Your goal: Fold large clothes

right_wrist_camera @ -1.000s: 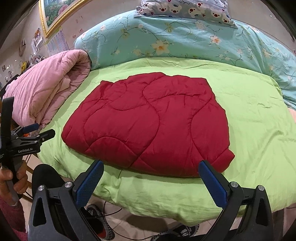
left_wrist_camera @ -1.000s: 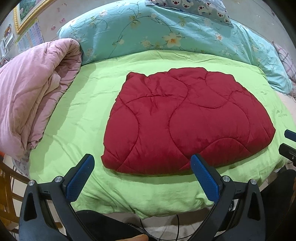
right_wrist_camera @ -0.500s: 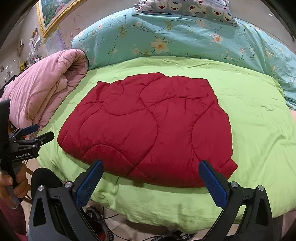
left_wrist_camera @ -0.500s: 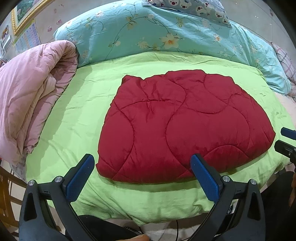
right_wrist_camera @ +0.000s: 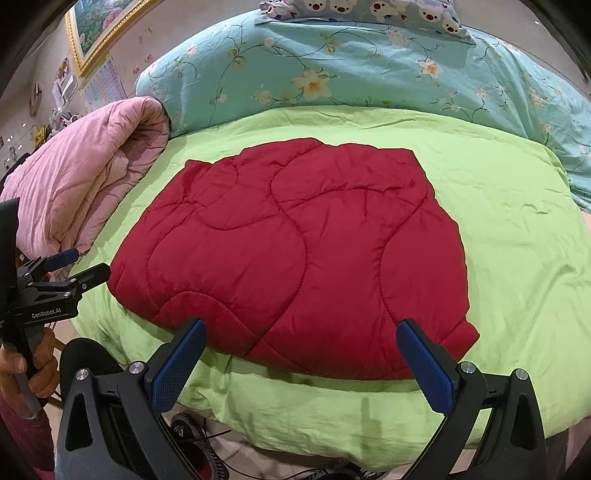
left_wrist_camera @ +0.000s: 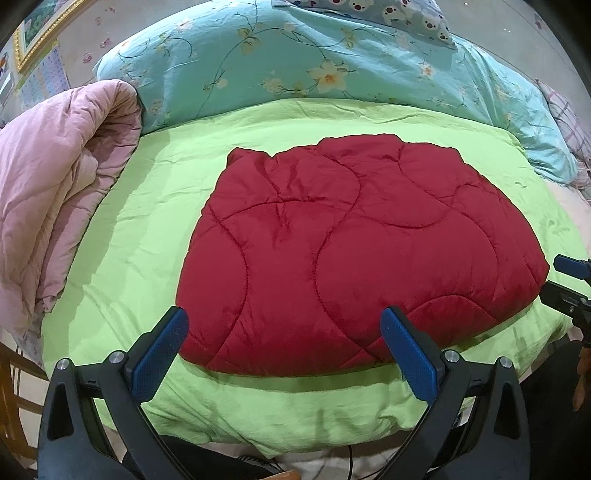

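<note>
Right now both claws are spread wide, holding nothing: left gripper and right gripper hover at the near edge of the folded red quilted garment, which lies flat on the green bedspread. Pink comforter bunched at left.

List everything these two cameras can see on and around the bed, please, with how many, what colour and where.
Quilted padded garment: one, dark red, folded flat mid-bed.
Bed cover: one, lime green, under the garment.
Floral duvet: one, turquoise, bunched behind.
Bear-print pillow: one, grey-blue, on the duvet.
Bunched quilt: one, pink, far side edge.
Framed picture: one, gold frame, wall.
Left claw: one, black with blue pads, open, before the garment's near edge.
Right claw: one, same colours, open, likewise.
</note>
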`<state>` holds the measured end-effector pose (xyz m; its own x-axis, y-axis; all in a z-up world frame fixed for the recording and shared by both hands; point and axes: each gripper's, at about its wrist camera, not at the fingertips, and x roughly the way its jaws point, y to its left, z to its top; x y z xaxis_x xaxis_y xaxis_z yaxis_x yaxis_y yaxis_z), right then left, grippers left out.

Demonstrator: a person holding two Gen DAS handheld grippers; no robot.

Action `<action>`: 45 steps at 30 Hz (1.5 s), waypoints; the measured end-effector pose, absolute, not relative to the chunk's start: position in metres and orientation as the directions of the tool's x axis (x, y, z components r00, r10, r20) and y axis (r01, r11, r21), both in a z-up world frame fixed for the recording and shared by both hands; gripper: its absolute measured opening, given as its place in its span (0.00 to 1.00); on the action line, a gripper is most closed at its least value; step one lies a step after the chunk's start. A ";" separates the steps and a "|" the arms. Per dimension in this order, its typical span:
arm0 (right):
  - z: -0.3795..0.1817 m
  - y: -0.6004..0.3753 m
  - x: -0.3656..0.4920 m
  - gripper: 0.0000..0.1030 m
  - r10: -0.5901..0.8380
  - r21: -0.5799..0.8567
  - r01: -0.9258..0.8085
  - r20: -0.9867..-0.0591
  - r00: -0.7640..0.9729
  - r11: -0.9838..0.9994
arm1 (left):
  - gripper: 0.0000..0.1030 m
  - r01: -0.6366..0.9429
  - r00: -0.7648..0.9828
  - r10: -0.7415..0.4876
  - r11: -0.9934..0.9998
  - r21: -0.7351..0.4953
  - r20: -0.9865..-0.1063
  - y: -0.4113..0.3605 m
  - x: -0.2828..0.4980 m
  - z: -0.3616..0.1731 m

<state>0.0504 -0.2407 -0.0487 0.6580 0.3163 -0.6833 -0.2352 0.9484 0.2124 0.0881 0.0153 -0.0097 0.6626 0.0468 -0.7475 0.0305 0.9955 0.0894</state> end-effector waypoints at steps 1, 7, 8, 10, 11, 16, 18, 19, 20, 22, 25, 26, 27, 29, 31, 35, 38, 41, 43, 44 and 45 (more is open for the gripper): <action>-0.049 -0.241 0.051 1.00 0.317 0.214 -0.236 -0.684 0.657 0.948 | 1.00 0.033 0.662 0.044 0.996 0.088 -0.748 0.015 0.089 -0.010; -0.052 -0.240 0.054 1.00 0.315 0.213 -0.233 -0.689 0.653 0.949 | 1.00 0.041 0.660 0.035 0.996 0.083 -0.751 0.013 0.093 -0.013; -0.053 -0.240 0.055 1.00 0.315 0.215 -0.232 -0.690 0.651 0.949 | 1.00 0.042 0.659 0.034 0.996 0.082 -0.751 0.012 0.094 -0.013; -0.055 -0.239 0.056 1.00 0.317 0.216 -0.232 -0.693 0.647 0.948 | 1.00 0.043 0.657 0.032 0.996 0.080 -0.754 0.012 0.095 -0.015; -0.056 -0.238 0.057 1.00 0.316 0.215 -0.232 -0.695 0.646 0.949 | 1.00 0.042 0.655 0.032 0.996 0.079 -0.755 0.012 0.095 -0.015; -0.059 -0.238 0.059 1.00 0.315 0.217 -0.229 -0.700 0.641 0.949 | 1.00 0.043 0.654 0.028 0.996 0.074 -0.756 0.011 0.097 -0.016; -0.058 -0.238 0.060 1.00 0.314 0.217 -0.229 -0.699 0.642 0.949 | 1.00 0.044 0.655 0.025 0.997 0.071 -0.756 0.011 0.097 -0.016; -0.058 -0.238 0.060 1.00 0.314 0.216 -0.229 -0.699 0.643 0.949 | 1.00 0.044 0.656 0.023 0.997 0.069 -0.754 0.011 0.097 -0.015; -0.057 -0.237 0.060 1.00 0.312 0.213 -0.229 -0.699 0.644 0.950 | 1.00 0.044 0.657 0.022 0.997 0.068 -0.753 0.011 0.098 -0.015; -0.055 -0.237 0.060 1.00 0.313 0.212 -0.231 -0.696 0.646 0.950 | 1.00 0.045 0.661 0.018 0.997 0.064 -0.750 0.012 0.098 -0.013; -0.054 -0.237 0.061 1.00 0.313 0.208 -0.235 -0.692 0.650 0.949 | 1.00 0.045 0.662 0.013 0.997 0.057 -0.749 0.012 0.099 -0.012; -0.053 -0.237 0.061 1.00 0.313 0.207 -0.236 -0.692 0.651 0.950 | 1.00 0.044 0.662 0.013 0.997 0.056 -0.750 0.013 0.099 -0.012; -0.053 -0.236 0.061 1.00 0.313 0.207 -0.236 -0.691 0.652 0.949 | 1.00 0.043 0.661 0.013 0.998 0.055 -0.751 0.012 0.099 -0.013; -0.053 -0.236 0.062 1.00 0.315 0.208 -0.239 -0.692 0.650 0.949 | 1.00 0.045 0.658 0.009 0.998 0.051 -0.753 0.013 0.099 -0.013; -0.054 -0.236 0.062 1.00 0.315 0.206 -0.240 -0.693 0.649 0.949 | 1.00 0.046 0.657 0.008 0.998 0.051 -0.753 0.013 0.099 -0.014; -0.054 -0.234 0.062 1.00 0.315 0.206 -0.240 -0.695 0.647 0.949 | 1.00 0.049 0.659 0.006 0.998 0.051 -0.752 0.012 0.100 -0.013; -0.053 -0.234 0.062 1.00 0.310 0.200 -0.239 -0.695 0.649 0.950 | 1.00 0.050 0.664 0.007 0.997 0.053 -0.748 0.010 0.100 -0.012; -0.053 -0.234 0.062 1.00 0.304 0.193 -0.238 -0.696 0.651 0.952 | 1.00 0.053 0.666 0.004 0.997 0.053 -0.746 0.009 0.100 -0.011; -0.052 -0.234 0.063 1.00 0.303 0.191 -0.240 -0.695 0.651 0.952 | 1.00 0.054 0.666 0.003 0.997 0.052 -0.746 0.009 0.101 -0.011; -0.052 -0.235 0.063 1.00 0.304 0.191 -0.240 -0.695 0.652 0.952 | 1.00 0.053 0.666 0.003 0.997 0.052 -0.746 0.008 0.101 -0.011; -0.052 -0.235 0.062 1.00 0.304 0.191 -0.240 -0.695 0.652 0.952 | 1.00 0.054 0.665 0.004 0.997 0.053 -0.747 0.008 0.101 -0.011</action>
<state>0.0625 -0.2349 -0.0523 0.6518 0.3038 -0.6949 -0.2399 0.9518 0.1911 0.1011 0.0081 -0.0109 0.6653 0.0040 -0.7466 0.0536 0.9971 0.0531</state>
